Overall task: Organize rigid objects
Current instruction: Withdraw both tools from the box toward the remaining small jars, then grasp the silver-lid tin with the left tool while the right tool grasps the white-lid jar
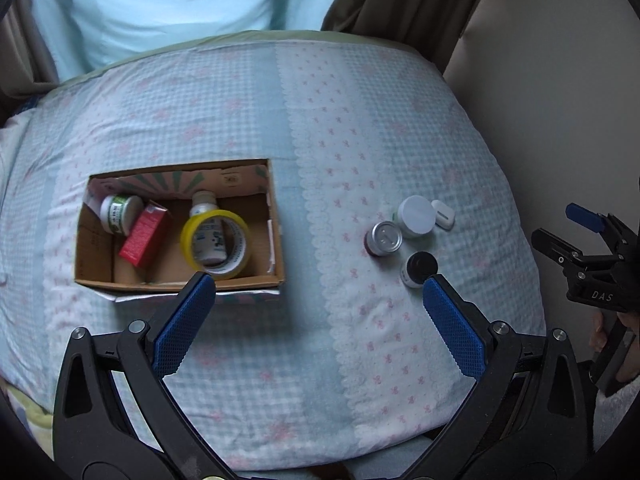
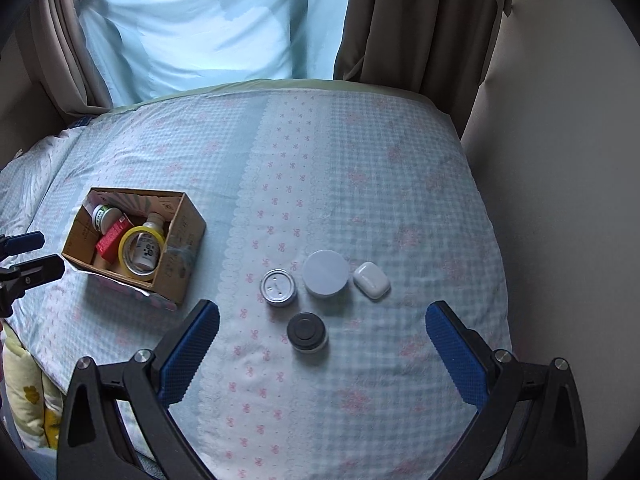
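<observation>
An open cardboard box (image 1: 276, 240) (image 2: 188, 236) lies on the bed and holds a green-labelled jar (image 1: 118, 212), a red carton (image 1: 144, 240), a white bottle (image 1: 204, 204) and a yellow tape roll (image 1: 216, 244). To its right stand a silver-lidded jar (image 1: 385, 238) (image 2: 279, 286), a white-lidded jar (image 1: 417, 215) (image 2: 325, 273), a black-lidded jar (image 1: 419, 268) (image 2: 307, 331) and a white earbud case (image 1: 443, 214) (image 2: 371, 280). My left gripper (image 1: 318, 288) hangs open above the box's near edge. My right gripper (image 2: 322, 316) is open, with the black-lidded jar between its fingers' lines but apart from both.
The bed carries a light blue checked cover (image 2: 360, 184) with pink bows. A pale blue sheet (image 2: 208, 28) and brown curtains (image 2: 404, 20) hang behind it. A cream wall (image 2: 560, 160) borders the right side. A yellow patterned quilt (image 2: 28, 400) lies at the lower left.
</observation>
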`<state>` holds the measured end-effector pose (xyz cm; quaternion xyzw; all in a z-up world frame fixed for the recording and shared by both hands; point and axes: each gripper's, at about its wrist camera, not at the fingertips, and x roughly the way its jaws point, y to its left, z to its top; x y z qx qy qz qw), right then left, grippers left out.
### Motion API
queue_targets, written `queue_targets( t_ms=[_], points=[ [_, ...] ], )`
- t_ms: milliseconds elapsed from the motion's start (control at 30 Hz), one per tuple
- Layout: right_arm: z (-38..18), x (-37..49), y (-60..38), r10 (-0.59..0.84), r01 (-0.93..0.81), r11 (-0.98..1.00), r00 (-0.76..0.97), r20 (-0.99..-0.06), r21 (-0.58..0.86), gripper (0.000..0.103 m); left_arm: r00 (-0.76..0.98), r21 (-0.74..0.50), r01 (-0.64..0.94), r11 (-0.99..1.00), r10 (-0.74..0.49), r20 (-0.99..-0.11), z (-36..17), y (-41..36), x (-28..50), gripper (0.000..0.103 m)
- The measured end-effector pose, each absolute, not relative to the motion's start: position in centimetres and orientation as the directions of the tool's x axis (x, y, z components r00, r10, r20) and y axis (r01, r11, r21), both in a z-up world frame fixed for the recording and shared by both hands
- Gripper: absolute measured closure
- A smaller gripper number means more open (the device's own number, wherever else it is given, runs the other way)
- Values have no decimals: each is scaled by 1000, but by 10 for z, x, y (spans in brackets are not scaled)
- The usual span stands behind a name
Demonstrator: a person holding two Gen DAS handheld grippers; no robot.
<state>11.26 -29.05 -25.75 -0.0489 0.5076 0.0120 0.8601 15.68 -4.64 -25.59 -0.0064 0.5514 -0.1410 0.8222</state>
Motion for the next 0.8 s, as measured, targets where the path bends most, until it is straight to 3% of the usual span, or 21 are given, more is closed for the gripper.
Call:
queue_targets(
  t_ms=[333,800],
  points=[
    [-318,147,-341,1,-207,972,476,-880,-111,0,256,-140,353,925,-240,-937,-339,-137,183,0],
    [-434,194,-342,105,-386,920,403,-909,-65,0,144,-153,383,911,-222,-964,-483,-169,222,0]
  ],
)
